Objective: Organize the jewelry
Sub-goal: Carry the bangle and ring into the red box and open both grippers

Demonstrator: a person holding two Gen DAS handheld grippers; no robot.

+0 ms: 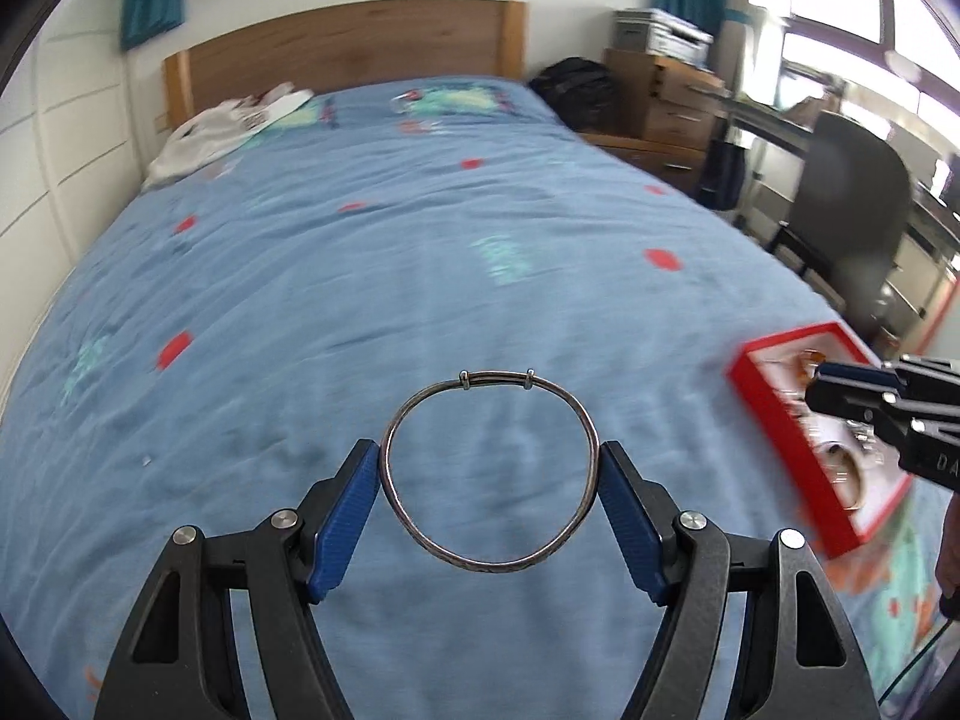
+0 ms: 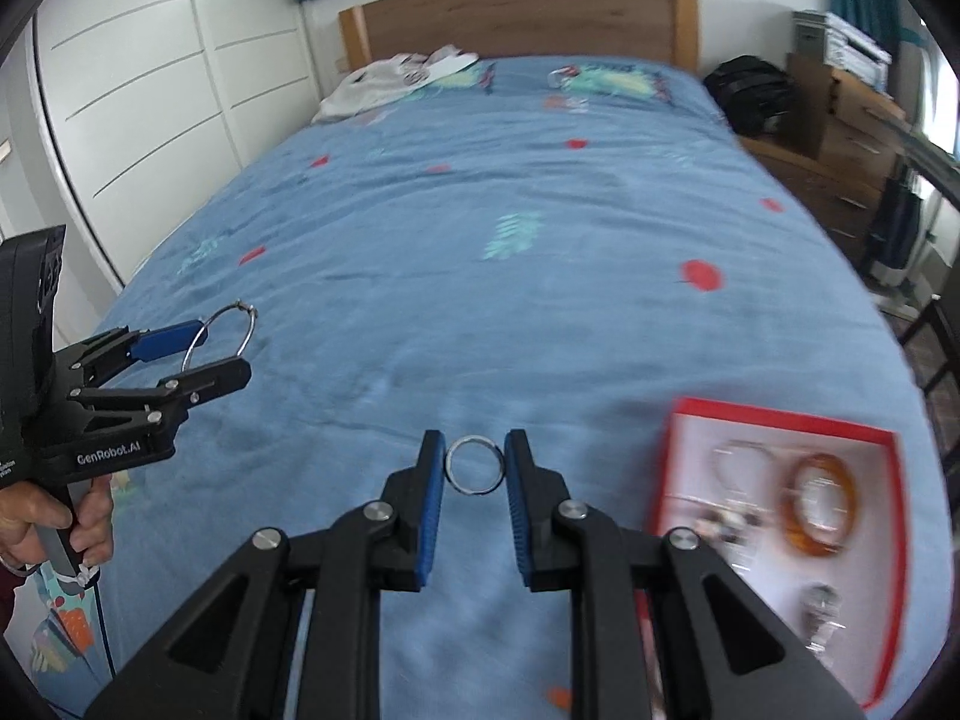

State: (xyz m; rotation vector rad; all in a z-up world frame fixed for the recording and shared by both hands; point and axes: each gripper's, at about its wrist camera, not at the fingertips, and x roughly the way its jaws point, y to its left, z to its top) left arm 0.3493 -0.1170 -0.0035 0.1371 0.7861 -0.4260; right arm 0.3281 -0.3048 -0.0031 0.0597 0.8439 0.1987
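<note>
My left gripper (image 1: 489,468) is shut on a thin silver bangle (image 1: 489,381), held above the blue bedspread; the bangle (image 2: 246,330) and left gripper (image 2: 201,354) also show at the left of the right wrist view. My right gripper (image 2: 474,468) is shut on a small silver ring (image 2: 474,489), held above the bed. A red-rimmed jewelry box (image 2: 780,414) with a white inside lies on the bed to the right, holding an amber bangle (image 2: 819,504), a silver bangle (image 2: 741,459) and small blurred pieces. In the left wrist view the box (image 1: 774,426) lies partly behind the right gripper (image 1: 840,390).
The blue bedspread (image 1: 390,276) with red and teal patches covers a bed with a wooden headboard (image 2: 516,18). White clothes (image 2: 390,81) lie near the pillow end. White wardrobes (image 2: 150,78) stand left. Drawers (image 1: 666,102), a black bag (image 1: 573,87) and a dark chair (image 1: 852,210) stand right.
</note>
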